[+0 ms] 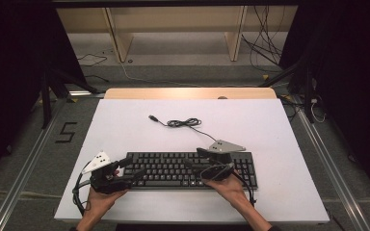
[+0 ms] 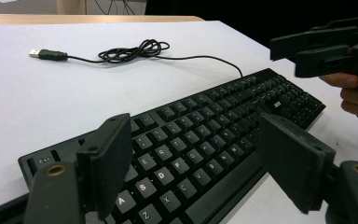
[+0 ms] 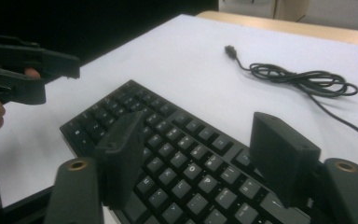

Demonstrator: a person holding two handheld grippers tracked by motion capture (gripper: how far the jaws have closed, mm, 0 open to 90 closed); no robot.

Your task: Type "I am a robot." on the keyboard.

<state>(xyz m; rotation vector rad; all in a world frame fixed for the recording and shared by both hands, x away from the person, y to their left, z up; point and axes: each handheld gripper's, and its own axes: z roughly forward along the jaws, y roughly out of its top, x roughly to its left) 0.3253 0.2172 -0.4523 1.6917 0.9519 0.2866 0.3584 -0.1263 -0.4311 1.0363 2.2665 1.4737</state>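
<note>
A black keyboard [image 1: 173, 169] lies on the white table top [image 1: 125, 125], near its front edge. Its black cable [image 1: 184, 123] runs back in a loose coil and ends in a free USB plug [image 1: 152, 117]. My left gripper [image 1: 132, 169] hovers at the keyboard's left end, open, and its jaws straddle the letter keys [image 2: 186, 154] with nothing between them. My right gripper [image 1: 200, 161] is over the right half of the keyboard [image 3: 177, 140], also open and holding nothing. Each gripper view shows the other gripper farther off: the right one [image 2: 326, 51] and the left one [image 3: 28, 70].
The coiled cable [image 2: 130, 50] and its plug [image 2: 42, 53] rest on bare white surface behind the keyboard. A wooden strip [image 1: 188, 93] borders the table's far edge. Beyond it are floor cables and wooden frame legs.
</note>
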